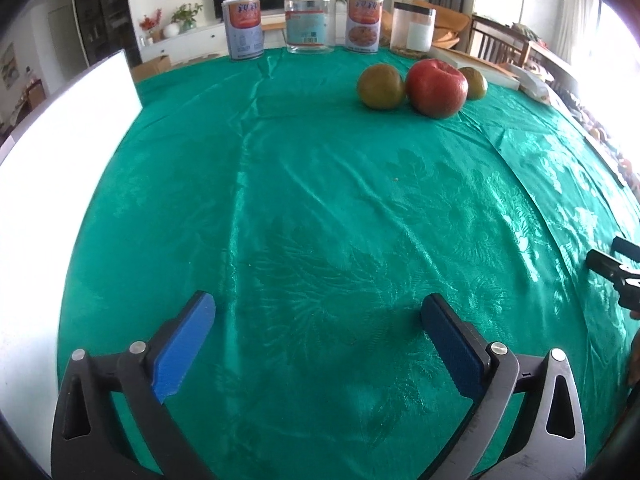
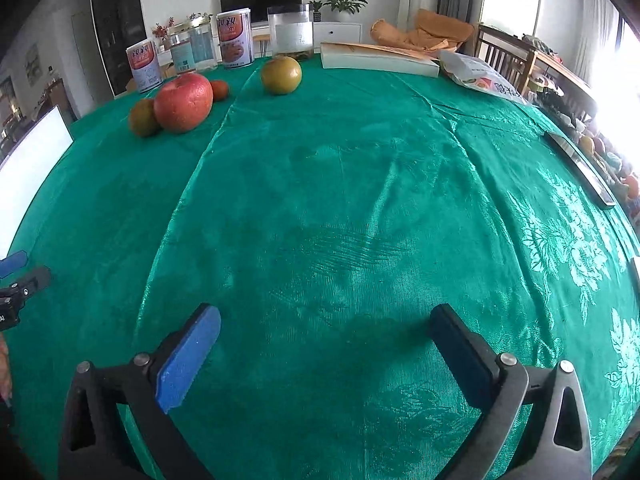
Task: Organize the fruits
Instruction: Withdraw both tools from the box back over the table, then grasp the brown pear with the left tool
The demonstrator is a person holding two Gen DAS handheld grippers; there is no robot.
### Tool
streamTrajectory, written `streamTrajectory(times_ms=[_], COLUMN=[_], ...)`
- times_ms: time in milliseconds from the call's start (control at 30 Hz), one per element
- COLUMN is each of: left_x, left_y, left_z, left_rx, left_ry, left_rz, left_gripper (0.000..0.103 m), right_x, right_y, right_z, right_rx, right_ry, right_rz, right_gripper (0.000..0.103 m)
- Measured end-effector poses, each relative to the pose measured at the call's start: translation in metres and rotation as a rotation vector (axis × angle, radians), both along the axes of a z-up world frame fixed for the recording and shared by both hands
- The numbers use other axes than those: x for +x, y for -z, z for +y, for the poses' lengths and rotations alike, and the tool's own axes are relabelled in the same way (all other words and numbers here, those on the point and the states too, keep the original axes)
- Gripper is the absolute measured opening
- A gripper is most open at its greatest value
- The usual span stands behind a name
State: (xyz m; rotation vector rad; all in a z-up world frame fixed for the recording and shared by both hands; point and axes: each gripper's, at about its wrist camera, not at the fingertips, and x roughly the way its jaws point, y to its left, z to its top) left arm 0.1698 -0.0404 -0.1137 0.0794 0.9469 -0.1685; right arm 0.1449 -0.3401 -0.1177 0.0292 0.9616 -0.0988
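Observation:
A large red apple (image 1: 437, 88) lies on the green tablecloth at the far side, with a greenish-brown fruit (image 1: 380, 86) to its left and another (image 1: 474, 83) behind it to the right. In the right wrist view the apple (image 2: 183, 102) sits far left with a greenish fruit (image 2: 143, 117) beside it, a small orange-red fruit (image 2: 219, 90) behind it, and a greenish fruit (image 2: 281, 75) apart to the right. My left gripper (image 1: 318, 312) is open and empty, low over the cloth. My right gripper (image 2: 326, 322) is open and empty too, far from the fruits.
Two cans (image 1: 243, 28) and two clear jars (image 1: 309, 22) stand along the far edge. A white board (image 1: 60, 140) stands at the left. A flat white box (image 2: 378, 60) and a snack bag (image 2: 486, 78) lie at the far right. A dark flat device (image 2: 582, 168) lies near the right edge.

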Motion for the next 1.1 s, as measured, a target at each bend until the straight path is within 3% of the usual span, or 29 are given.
streamTrajectory(times_ms=[767, 867, 1000, 1100], left_x=[0.002, 0.02, 0.062, 0.105], left_y=[-0.001, -0.005, -0.022, -0.023], left_z=[0.0, -0.014, -0.045, -0.057], left_rx=[-0.003, 0.01, 0.112, 0.136], left_ry=[0.002, 0.103, 0.249, 0.262], left_rz=[0.002, 0.035, -0.055, -0.083], left_gripper=[0.102, 0.102, 0.102, 0.102], right_x=[0.0, 0.0, 0.0, 0.0], right_y=[0.0, 0.0, 0.0, 0.0], right_z=[0.0, 0.0, 0.0, 0.0], right_rx=[0.002, 0.002, 0.003, 0.003], right_ry=[-0.003, -0.003, -0.003, -0.003], right_rz=[0.002, 0.002, 0.002, 0.002], right_gripper=[0.103, 0.103, 0.103, 0.103])
